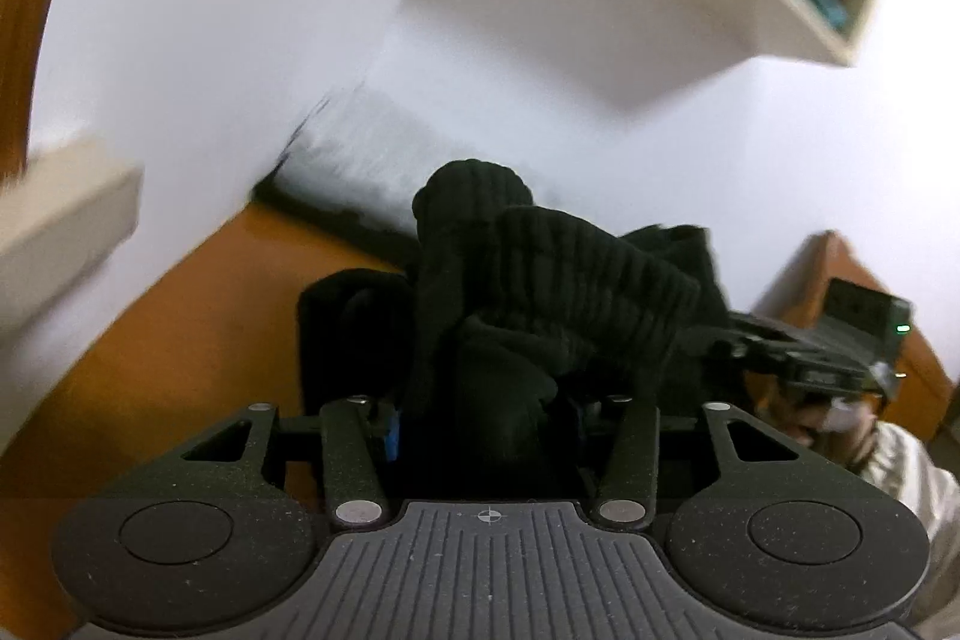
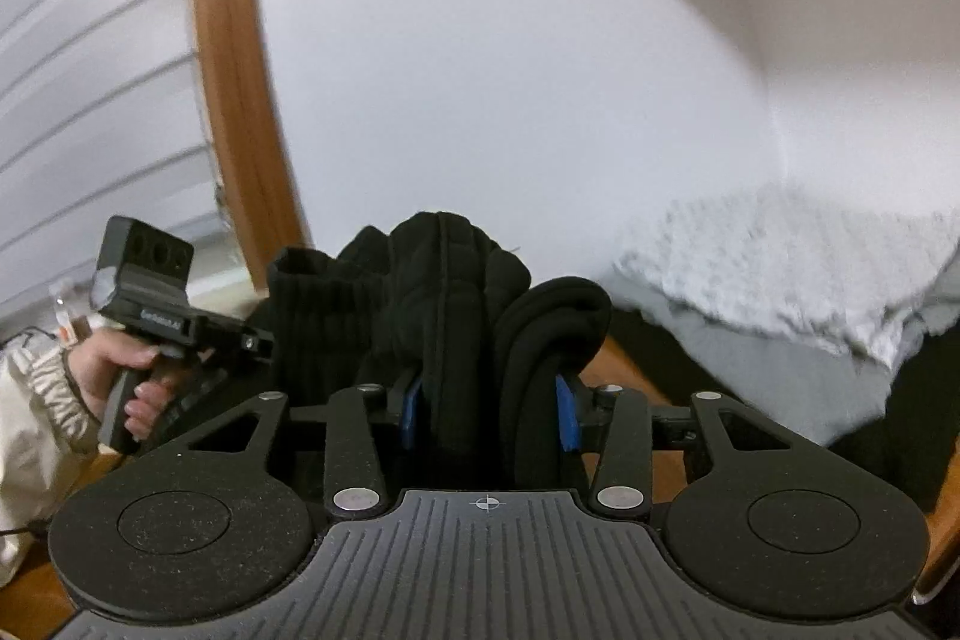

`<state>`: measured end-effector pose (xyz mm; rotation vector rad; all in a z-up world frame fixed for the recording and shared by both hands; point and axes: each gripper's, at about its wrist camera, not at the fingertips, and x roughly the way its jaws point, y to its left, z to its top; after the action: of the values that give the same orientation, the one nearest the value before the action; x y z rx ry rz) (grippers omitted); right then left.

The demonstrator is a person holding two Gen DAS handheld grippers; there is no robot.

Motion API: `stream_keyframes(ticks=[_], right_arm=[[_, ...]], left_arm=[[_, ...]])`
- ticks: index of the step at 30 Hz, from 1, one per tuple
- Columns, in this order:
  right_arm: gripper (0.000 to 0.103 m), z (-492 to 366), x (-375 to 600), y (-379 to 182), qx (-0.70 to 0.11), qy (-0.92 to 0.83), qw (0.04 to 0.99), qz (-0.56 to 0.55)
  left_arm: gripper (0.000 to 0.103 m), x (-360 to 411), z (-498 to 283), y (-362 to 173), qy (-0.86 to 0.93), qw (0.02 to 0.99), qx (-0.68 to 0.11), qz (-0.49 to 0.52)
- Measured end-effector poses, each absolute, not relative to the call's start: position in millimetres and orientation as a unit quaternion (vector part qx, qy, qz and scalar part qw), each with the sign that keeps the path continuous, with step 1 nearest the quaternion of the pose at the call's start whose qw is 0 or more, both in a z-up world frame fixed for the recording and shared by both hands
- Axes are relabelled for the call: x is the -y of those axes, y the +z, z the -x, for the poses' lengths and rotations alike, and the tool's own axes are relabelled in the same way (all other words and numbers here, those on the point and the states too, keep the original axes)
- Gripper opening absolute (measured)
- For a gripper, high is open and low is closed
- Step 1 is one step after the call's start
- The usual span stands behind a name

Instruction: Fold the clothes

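Black ribbed knit garment is bunched between both hand-held grippers, left hand-held gripper seen left of it; white textured blanket is laid right, behind.

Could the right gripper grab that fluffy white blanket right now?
Probably not. The right gripper is shut on the black ribbed knit garment, bunched between its fingers, so nothing else fits. The fluffy white blanket lies apart, off to its right.

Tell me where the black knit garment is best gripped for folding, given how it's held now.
At its bunched upper edge, as now: the left gripper and right gripper each pinch a thick ribbed fold of the black garment. Spreading the two grips sideways toward the outer corners would probably flatten it; the bunching hides the corners.
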<state>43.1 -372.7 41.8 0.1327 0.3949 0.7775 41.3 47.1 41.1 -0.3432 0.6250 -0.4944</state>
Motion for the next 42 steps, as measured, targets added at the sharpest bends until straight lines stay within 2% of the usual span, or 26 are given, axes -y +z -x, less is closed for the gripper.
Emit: stream_keyframes(ticks=[4,6,8,10,12,16,18,21,23,24,25,26,28,42], right_arm=[[0.042,-63,383,19,-0.246,0.348,0.901,-0.082],[0.044,-69,389,13,-0.258,0.349,0.895,-0.101],[0.049,-75,393,9,-0.269,0.349,0.891,-0.111],[0.060,-81,392,7,-0.281,0.347,0.887,-0.114],[0.067,-87,391,4,-0.294,0.346,0.883,-0.117],[0.080,-97,394,-6,-0.319,0.352,0.868,-0.142],[0.082,-100,395,-11,-0.323,0.358,0.862,-0.156],[0.084,-104,392,-14,-0.326,0.370,0.854,-0.165],[0.077,-109,387,-15,-0.334,0.380,0.845,-0.172],[0.063,-109,387,-16,-0.333,0.388,0.841,-0.179],[0.051,-109,387,-17,-0.330,0.396,0.836,-0.187],[0.048,-105,388,-15,-0.317,0.406,0.836,-0.189],[0.042,-95,388,-5,-0.292,0.414,0.844,-0.176],[0.039,-2,388,107,-0.084,0.432,0.893,-0.090]], left_arm=[[0.077,-50,-55,28,-0.211,0.904,-0.336,0.162],[0.083,-52,-61,25,-0.213,0.900,-0.345,0.163],[0.093,-55,-70,21,-0.214,0.895,-0.357,0.158],[0.100,-61,-76,13,-0.218,0.889,-0.368,0.164],[0.101,-65,-80,6,-0.227,0.883,-0.371,0.174],[0.097,-67,-87,2,-0.252,0.877,-0.366,0.184],[0.095,-67,-90,0,-0.261,0.873,-0.367,0.189],[0.087,-69,-93,-2,-0.279,0.863,-0.369,0.201],[0.075,-71,-95,-5,-0.288,0.856,-0.372,0.216],[0.072,-72,-95,-5,-0.292,0.854,-0.369,0.221],[0.063,-73,-93,-5,-0.298,0.854,-0.362,0.225],[0.058,-74,-90,-3,-0.305,0.855,-0.353,0.227],[0.055,-73,-81,7,-0.318,0.860,-0.330,0.225],[0.051,-41,-15,113,-0.345,0.911,-0.176,0.142]])
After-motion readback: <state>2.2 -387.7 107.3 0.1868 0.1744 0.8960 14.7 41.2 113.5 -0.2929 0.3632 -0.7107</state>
